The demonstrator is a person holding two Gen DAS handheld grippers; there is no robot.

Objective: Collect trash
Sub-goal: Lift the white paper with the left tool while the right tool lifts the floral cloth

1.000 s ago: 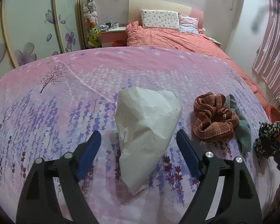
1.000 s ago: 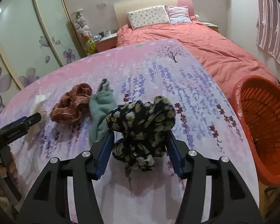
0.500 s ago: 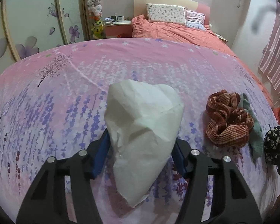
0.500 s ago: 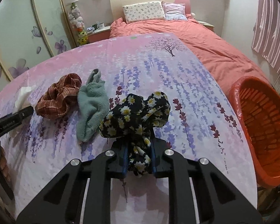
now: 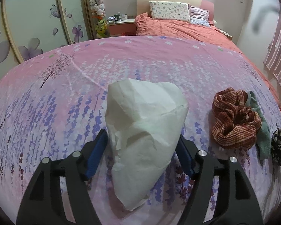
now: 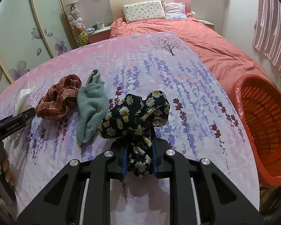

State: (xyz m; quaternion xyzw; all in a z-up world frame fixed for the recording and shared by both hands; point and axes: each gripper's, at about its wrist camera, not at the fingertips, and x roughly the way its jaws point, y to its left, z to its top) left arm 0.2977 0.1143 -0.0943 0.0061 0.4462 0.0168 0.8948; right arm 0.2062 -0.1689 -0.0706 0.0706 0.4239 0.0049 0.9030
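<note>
Bedroom, table under a pink lavender-print cloth (image 5: 46, 116), trash pickup under way.
Crumpled white tissue (image 5: 144, 129) lies mid-table toward the near edge between left tongs (image 5: 142, 150), jaws opening and not yet pinching; best re-close lower on its bulk before lifting. Right tongs (image 6: 138, 157) are clamped on the black daisy-print scrunchie (image 6: 134, 116); the orange basket (image 6: 241, 101) sits off the right edge.
</note>
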